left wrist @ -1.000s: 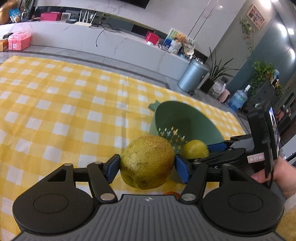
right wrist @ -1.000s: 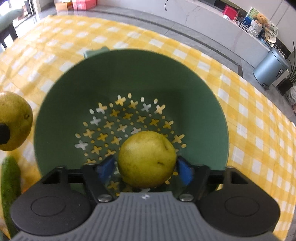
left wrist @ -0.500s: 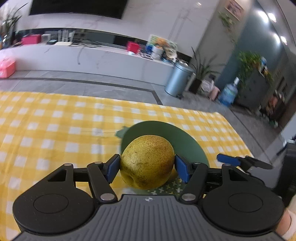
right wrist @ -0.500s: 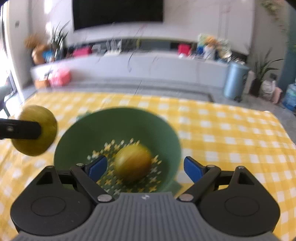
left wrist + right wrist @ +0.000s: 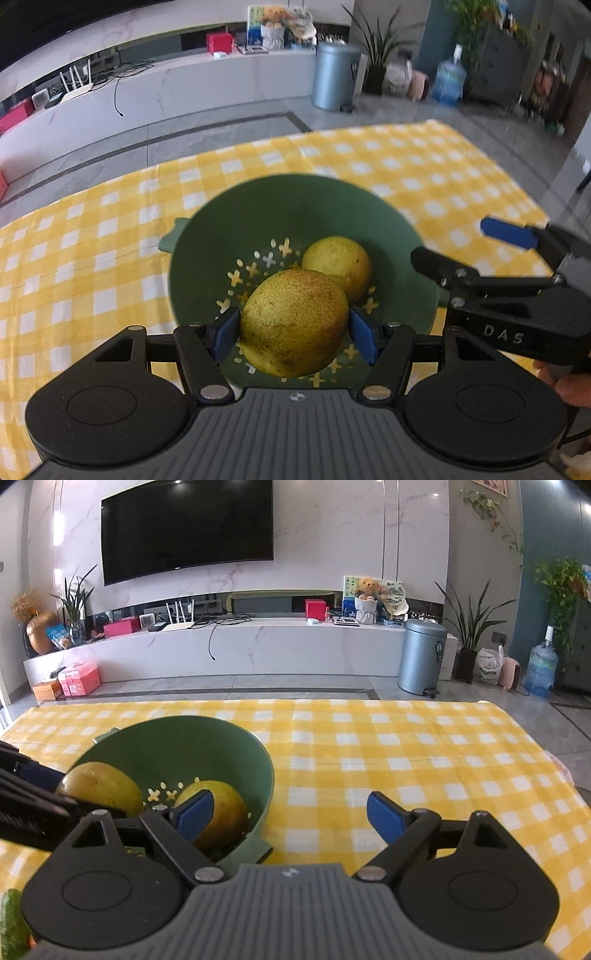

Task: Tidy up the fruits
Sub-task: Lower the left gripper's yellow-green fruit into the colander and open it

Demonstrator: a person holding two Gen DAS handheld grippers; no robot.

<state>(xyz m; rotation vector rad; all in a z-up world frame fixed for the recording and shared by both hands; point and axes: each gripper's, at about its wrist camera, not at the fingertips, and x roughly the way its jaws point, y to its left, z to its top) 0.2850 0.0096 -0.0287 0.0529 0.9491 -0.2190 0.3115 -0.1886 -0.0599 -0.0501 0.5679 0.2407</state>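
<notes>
Since a second ago: your right gripper (image 5: 290, 814) released one fruit (image 5: 338, 260) into the green colander (image 5: 229, 221), fingers now empty; left gripper (image 5: 293, 330) grasps speckled pear (image 5: 293, 321) above it, undelivered.

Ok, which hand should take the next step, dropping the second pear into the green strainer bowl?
Left. The left gripper already clamps the speckled pear over the green strainer bowl, beside the fruit lying inside. The right gripper is open and empty, off to the bowl's side.
</notes>
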